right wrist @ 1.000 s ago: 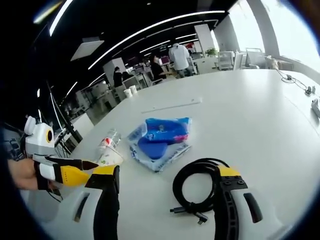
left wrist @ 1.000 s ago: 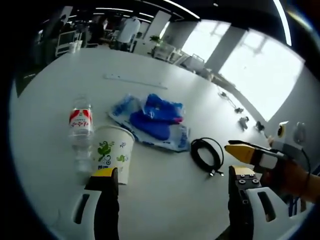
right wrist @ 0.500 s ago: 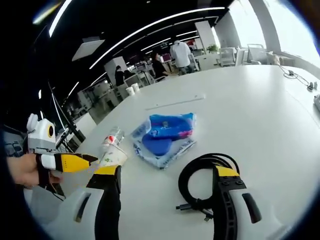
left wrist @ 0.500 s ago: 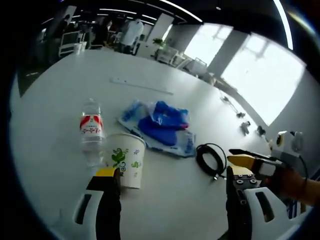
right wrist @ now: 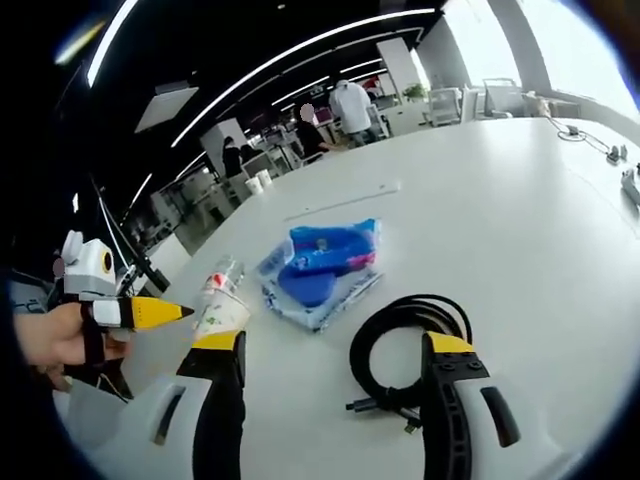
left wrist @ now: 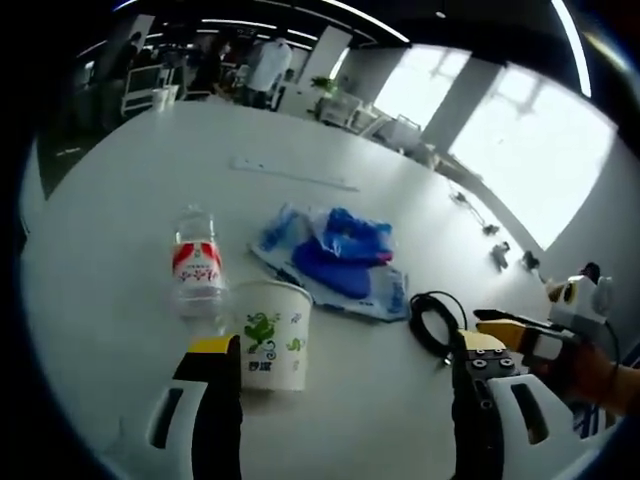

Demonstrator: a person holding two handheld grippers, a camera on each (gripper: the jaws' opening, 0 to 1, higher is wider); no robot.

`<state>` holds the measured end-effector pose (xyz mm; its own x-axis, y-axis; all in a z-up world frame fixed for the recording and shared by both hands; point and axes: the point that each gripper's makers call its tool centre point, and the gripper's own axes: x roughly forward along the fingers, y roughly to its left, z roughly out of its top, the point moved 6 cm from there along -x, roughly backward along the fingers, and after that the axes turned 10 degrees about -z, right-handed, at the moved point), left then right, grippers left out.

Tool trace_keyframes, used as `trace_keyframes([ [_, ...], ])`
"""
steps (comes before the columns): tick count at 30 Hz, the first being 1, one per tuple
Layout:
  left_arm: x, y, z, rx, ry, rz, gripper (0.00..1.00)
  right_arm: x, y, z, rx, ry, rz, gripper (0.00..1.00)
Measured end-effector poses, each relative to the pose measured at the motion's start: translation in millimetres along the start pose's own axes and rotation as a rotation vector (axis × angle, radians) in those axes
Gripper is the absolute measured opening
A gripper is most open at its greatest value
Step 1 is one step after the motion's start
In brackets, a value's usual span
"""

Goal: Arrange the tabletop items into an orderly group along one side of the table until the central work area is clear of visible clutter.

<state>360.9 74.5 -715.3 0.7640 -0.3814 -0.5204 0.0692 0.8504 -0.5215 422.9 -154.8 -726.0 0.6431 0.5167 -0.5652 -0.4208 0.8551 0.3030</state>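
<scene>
On the white table (left wrist: 110, 170) lie a clear water bottle (left wrist: 198, 273) with a red label, an upright paper cup (left wrist: 273, 333) printed with green frogs, a blue plastic packet (left wrist: 335, 258) and a coiled black cable (left wrist: 432, 322). My left gripper (left wrist: 340, 352) is open just short of the cup, which stands by its left jaw. My right gripper (right wrist: 332, 350) is open above the near side of the cable (right wrist: 400, 345). The packet (right wrist: 322, 262), bottle (right wrist: 221, 275) and cup (right wrist: 220, 315) lie beyond it. The left gripper (right wrist: 140, 313) enters from the left, held by a hand.
A long white strip (left wrist: 295, 172) lies farther along the table. Small plugs and adapters (left wrist: 500, 258) sit near the window-side edge. Desks, chairs and standing people (right wrist: 350, 105) fill the office behind. The right gripper (left wrist: 525, 328) enters the left gripper view from the right.
Both cameras have shifted a little: in the left gripper view the cup, bottle and packet have slid rightward and closer. In the right gripper view the cable sits slightly higher between the jaws.
</scene>
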Motion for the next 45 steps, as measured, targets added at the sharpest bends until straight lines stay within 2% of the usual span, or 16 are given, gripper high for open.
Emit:
trace_keyframes([
  [10,10,8.5,-2.5,0.003,0.033,0.018,0.83,-7,-14,-1.7,0.044,-0.017,-0.03,0.64],
  [17,15,12.4,-1.0,-0.002,0.04,0.026,0.82,-7,-22,-5.6,0.07,-0.004,-0.041,0.62],
  [24,18,20.1,-0.8,-0.002,0.056,0.048,0.82,-3,-20,-2.9,0.083,-0.008,-0.031,0.61],
  [30,22,23.9,-2.1,0.008,0.077,0.061,0.78,-1,-18,-3.8,0.089,-0.008,-0.024,0.59],
  [38,30,26.5,-3.3,0.032,0.105,0.074,0.77,-4,-26,-4.2,0.12,-0.023,-0.034,0.58],
  [45,36,29.4,-4.2,0.057,0.13,0.095,0.69,-8,-33,-7.0,0.165,-0.033,-0.049,0.57],
])
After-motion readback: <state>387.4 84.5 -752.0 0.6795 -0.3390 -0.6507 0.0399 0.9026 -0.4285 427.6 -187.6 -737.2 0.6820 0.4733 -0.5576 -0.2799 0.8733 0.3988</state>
